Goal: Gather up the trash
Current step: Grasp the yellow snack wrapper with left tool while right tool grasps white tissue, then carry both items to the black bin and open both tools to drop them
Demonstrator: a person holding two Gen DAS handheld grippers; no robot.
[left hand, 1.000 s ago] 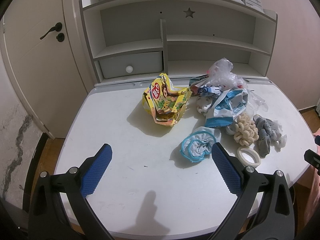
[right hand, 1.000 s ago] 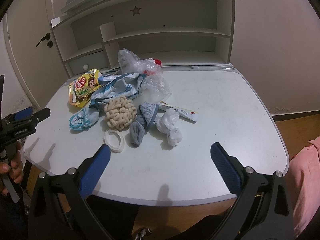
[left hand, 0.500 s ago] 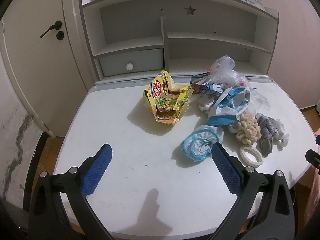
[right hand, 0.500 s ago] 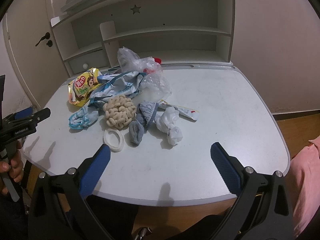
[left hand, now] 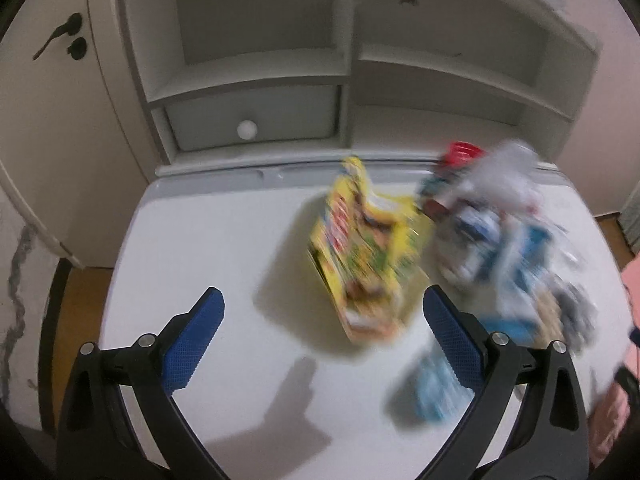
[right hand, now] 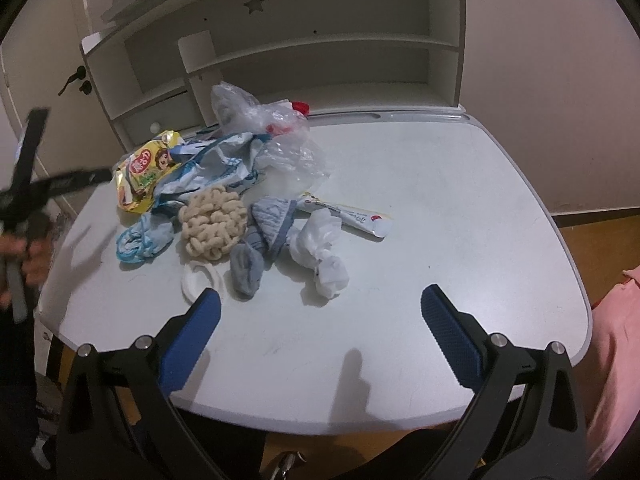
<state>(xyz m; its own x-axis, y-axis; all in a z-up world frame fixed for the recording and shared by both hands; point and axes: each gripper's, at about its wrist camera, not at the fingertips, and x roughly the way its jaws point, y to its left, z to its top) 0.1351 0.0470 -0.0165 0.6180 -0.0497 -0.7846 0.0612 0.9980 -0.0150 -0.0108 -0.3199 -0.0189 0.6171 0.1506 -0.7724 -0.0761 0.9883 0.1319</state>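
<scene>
White worktop (right hand: 420, 184), rounded corners, shelf unit (right hand: 320, 60) along the back edge. Contents heaped toward the rear left, apparently gathered for sorting.

Trash items: yellow snack wrapper (right hand: 142, 176), crumpled, at the left edge of the heap; blue-and-white wrapper (right hand: 216, 164) touching it; clear plastic bag (right hand: 272, 136) behind, with a red cap (right hand: 300, 107) showing at its top; long sachet (right hand: 348, 214) lying flat on the right side; crumpled white tissue (right hand: 320, 252) nearest the front.

Other items mixed in: beige knitted pad (right hand: 212, 222), grey-blue socks (right hand: 260, 240), light-blue fabric piece (right hand: 140, 238), white ring (right hand: 202, 278).

Left gripper (left hand: 320, 328): fingers spread wide, holding nothing, above the worktop just short of the yellow snack wrapper (left hand: 368, 256), which sits between them in line of approach; view blurred. Judged the first pickup, being the outermost piece.

Right gripper (right hand: 320, 324): fingers spread wide, empty, hovering at the front edge, well apart from the heap.

No bin visible.
</scene>
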